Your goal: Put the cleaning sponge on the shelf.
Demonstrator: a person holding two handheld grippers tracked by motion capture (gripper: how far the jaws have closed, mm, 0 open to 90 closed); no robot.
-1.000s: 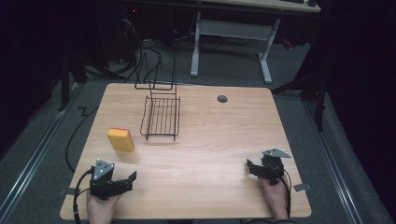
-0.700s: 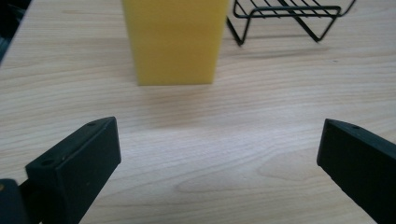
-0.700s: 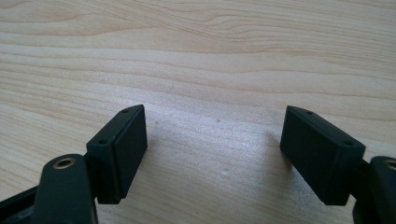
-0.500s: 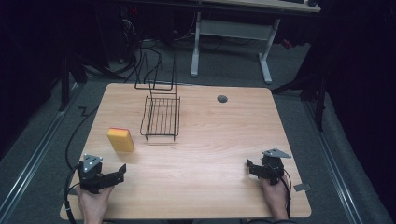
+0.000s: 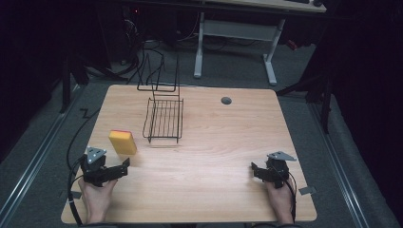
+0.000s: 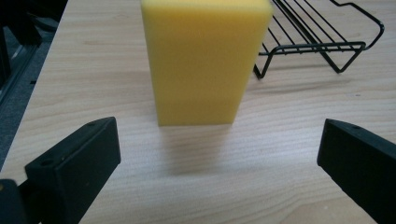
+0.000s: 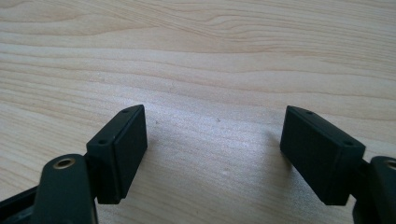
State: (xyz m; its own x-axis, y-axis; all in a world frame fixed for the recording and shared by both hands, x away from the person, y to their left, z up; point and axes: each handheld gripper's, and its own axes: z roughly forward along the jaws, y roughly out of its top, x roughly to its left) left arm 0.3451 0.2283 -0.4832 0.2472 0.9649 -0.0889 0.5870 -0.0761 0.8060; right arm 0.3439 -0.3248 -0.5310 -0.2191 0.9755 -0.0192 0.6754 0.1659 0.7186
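A yellow sponge block (image 5: 123, 142) lies flat just beside the black wire rack (image 5: 164, 119).

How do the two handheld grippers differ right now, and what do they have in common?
The left gripper points at the yellow sponge, close ahead; the right gripper faces bare table. The left one's jaws gape wider than the right's. Both are black, open, holding nothing, low over the table's near edge.

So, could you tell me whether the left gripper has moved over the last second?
Yes. The left gripper has shifted toward the table's left edge and turned, now aiming at the yellow sponge.
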